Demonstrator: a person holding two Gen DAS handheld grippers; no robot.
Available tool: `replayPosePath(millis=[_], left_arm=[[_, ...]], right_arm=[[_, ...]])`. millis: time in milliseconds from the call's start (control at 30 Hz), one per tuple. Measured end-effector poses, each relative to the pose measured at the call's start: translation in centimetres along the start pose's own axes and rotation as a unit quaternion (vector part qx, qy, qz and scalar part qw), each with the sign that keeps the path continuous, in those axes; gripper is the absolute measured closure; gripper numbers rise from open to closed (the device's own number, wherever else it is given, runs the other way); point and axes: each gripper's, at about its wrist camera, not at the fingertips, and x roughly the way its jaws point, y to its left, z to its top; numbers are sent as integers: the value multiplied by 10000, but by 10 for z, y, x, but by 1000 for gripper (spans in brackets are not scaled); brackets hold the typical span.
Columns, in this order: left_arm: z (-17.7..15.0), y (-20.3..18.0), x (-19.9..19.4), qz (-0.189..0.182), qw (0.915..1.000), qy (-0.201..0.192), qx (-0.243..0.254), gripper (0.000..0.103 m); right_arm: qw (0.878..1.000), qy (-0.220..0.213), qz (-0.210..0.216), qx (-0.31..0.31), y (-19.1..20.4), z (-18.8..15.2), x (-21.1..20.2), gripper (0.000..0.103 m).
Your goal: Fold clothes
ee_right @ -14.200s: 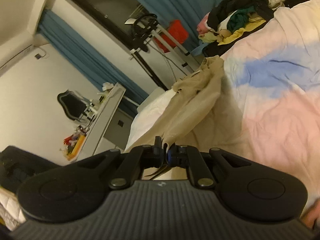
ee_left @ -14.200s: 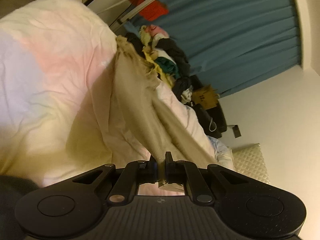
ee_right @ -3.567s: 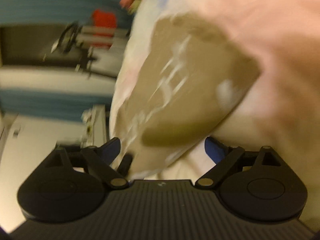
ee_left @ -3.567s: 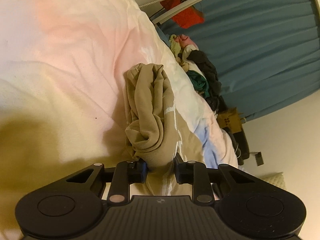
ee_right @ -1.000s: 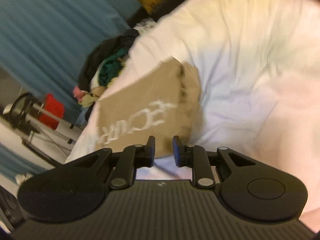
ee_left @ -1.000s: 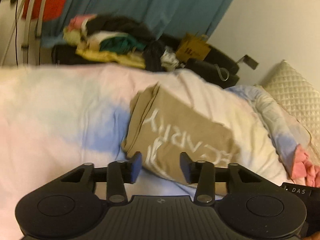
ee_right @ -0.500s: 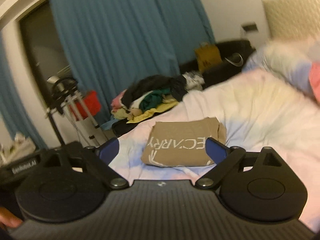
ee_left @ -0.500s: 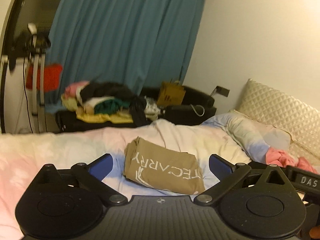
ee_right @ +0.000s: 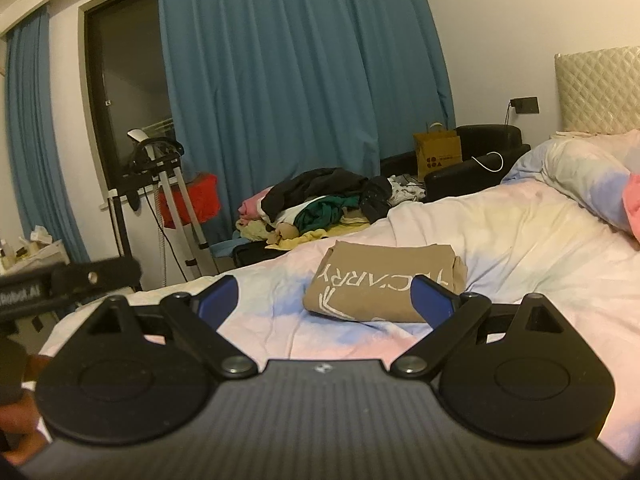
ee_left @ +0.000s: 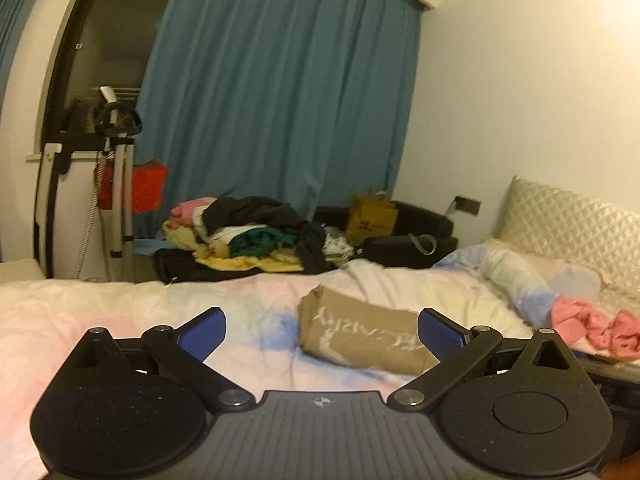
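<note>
Left gripper (ee_left: 322,330) and right gripper (ee_right: 325,294), both level, fingers spread wide and holding nothing, each raised short of the folded tan garment (ee_right: 384,286), not touching it.

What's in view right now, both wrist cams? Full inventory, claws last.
folded garment: 1, tan with white lettering, lying flat mid-bed
bed cover: 1, pastel pink, blue and yellow, under the garment
pillow: 1, same pastel print, at the head end
pink cloth: 1, crumpled beside the pillow
headboard: 1, cream quilted, against the wall
clothes pile: 1 heap, black, green, yellow, pink, beyond the bed
paper bag: 1, yellow-brown, on a dark seat
curtain: blue, behind the pile
stand: 1, white-legged, red cloth on it, by the dark window
left claw: open, empty, clear of the garment
right claw: open, empty, clear of the garment
</note>
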Motion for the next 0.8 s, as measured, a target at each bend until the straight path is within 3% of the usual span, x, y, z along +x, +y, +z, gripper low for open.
replayPosePath(millis=[333, 800], left_arm=[[-20, 16, 6, 257, 9996, 39, 107, 0], [-32, 7, 8, 153, 9996, 187, 153, 0]], right_arm=[[9998, -36, -151, -122, 7, -24, 8, 9], [9993, 62, -240, -265, 14, -34, 6, 9]])
